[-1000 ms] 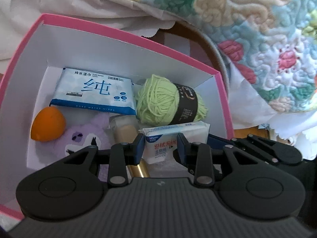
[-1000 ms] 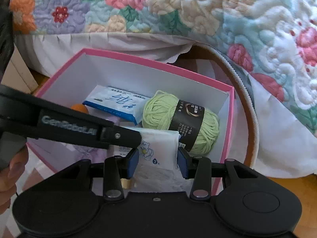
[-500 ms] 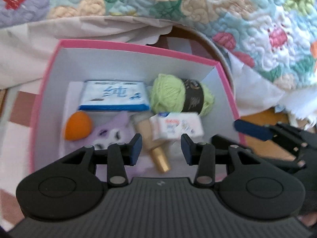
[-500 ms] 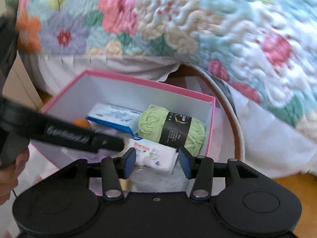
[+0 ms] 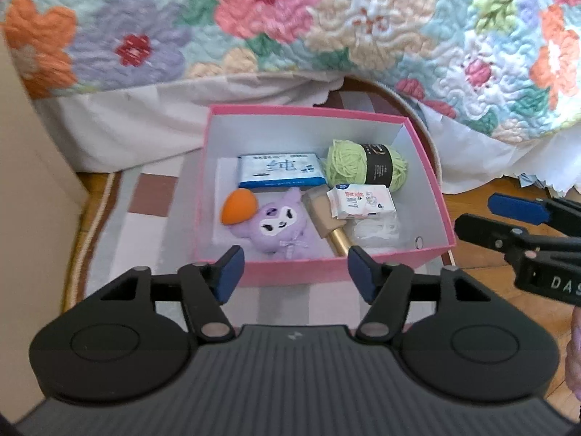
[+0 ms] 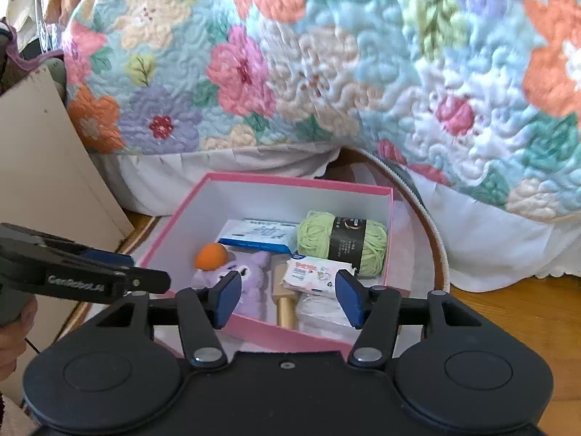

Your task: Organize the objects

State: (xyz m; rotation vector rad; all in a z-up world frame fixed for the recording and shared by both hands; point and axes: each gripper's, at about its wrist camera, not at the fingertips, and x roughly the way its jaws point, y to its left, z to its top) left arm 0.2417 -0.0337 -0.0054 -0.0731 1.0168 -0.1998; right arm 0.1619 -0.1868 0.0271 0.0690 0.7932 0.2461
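A pink box point(image 5: 319, 112) sits on the rug and holds a blue wipes pack point(image 5: 279, 169), green yarn point(image 5: 363, 163), a small tissue pack point(image 5: 359, 201), an orange sponge point(image 5: 238, 205), a purple plush point(image 5: 279, 225) and a gold-handled brush point(image 5: 328, 225). My left gripper point(image 5: 295, 272) hovers above the box's near wall, its jaws opening with nothing between them. My right gripper point(image 6: 288, 296) hangs over the near edge too, jaws opening and empty. The tissue pack point(image 6: 317, 272) lies loose beside the yarn point(image 6: 341, 241). Each gripper shows in the other's view: right gripper point(image 5: 486, 219), left gripper point(image 6: 134, 270).
A floral quilt point(image 5: 290, 18) with a white bed skirt point(image 5: 145, 116) hangs just behind the box. A beige panel point(image 6: 43, 167) stands at the left. A round checked rug point(image 5: 152, 196) lies under the box, with wooden floor point(image 6: 508, 312) to the right.
Both grippers had the tissue pack between their fingers; now it lies in the box. Both have risen and drawn back from the box, and their jaws have spread.
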